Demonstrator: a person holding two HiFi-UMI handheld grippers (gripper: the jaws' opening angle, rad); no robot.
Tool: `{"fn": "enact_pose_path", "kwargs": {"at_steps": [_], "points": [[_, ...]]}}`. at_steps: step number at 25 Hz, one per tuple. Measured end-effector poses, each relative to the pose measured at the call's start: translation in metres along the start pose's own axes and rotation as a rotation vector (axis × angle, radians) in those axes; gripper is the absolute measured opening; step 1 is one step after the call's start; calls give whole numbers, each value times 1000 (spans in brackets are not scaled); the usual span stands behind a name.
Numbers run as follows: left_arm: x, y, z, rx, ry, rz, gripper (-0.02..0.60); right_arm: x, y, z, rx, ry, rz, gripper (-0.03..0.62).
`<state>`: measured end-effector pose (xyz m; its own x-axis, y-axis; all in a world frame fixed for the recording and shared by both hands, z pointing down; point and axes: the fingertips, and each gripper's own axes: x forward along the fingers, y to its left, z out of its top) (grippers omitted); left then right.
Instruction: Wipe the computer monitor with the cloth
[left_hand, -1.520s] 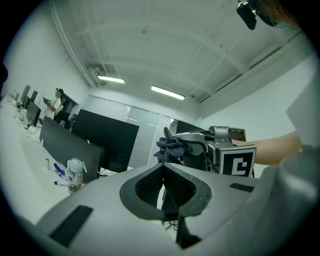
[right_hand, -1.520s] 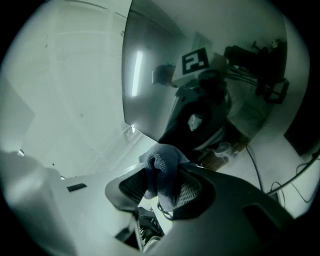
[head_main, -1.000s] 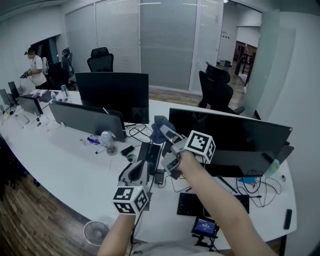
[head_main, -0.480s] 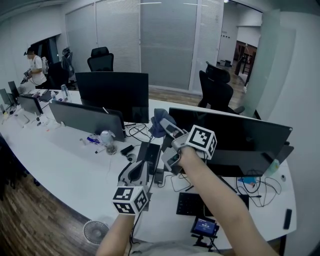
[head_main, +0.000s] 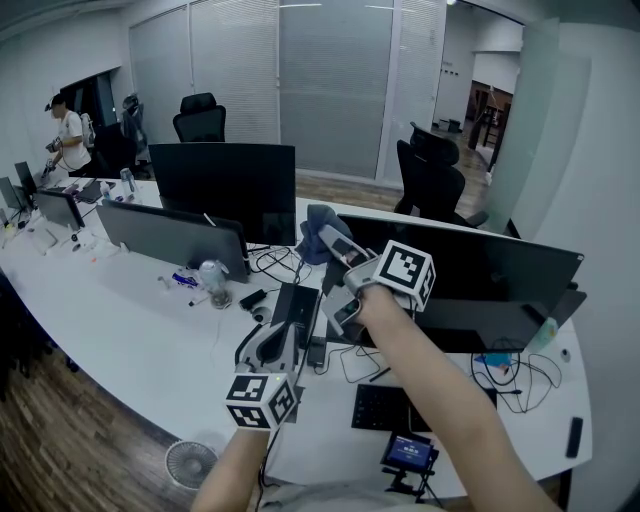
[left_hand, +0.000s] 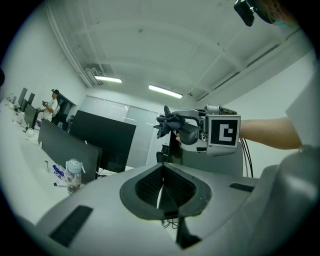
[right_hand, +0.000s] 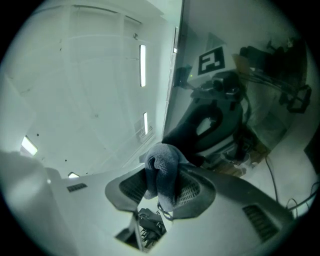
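Right gripper (head_main: 335, 252) pinches the cloth (head_main: 312, 240) just beside the upper-left corner of the monitor (head_main: 470, 268) — screen runs rightward; left gripper (head_main: 275, 340), jaws together and empty, hangs lower, farther off.

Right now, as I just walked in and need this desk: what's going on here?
A person holds a gripper in each hand. The right gripper has its jaws shut on a dark cloth, raised at the upper left corner of the nearer monitor; whether it touches the screen is unclear. The left gripper hangs low over the desk, jaws together and empty.
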<state>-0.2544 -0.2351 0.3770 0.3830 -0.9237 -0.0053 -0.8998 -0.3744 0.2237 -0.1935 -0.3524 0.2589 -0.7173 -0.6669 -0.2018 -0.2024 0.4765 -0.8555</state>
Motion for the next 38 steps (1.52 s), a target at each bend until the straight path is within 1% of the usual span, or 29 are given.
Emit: {"fn": "enact_pose_path", "kwargs": {"at_steps": [4,9,15,20,26,30,34,38], "points": [[-1,0,-1,-2,2,-2,8,1,7,3,-21,-11,23,126],[-1,-2,-3,0,5,-8,8,-3,10,6,-65,-16,15,126],[-1,-4,-5,1,9,-16,8,-4,26,14,-127,-38,83,126],[-2,-8,-7,5,13,-24,8,-12,34,19,-232,-60,117,126],[-5,-13,-12,12,20,-36,8,-29,44,22,-356,-98,204,126],[-7,-18,-16,15,26,-48,8,-53,39,22,-342,-147,261,126],[-10,-20,-16,3,20,-59,8,-78,30,27,-328,-199,285,126],[-12,-24,-13,-14,9,-71,8,-106,23,32,-358,-226,285,126]]}}
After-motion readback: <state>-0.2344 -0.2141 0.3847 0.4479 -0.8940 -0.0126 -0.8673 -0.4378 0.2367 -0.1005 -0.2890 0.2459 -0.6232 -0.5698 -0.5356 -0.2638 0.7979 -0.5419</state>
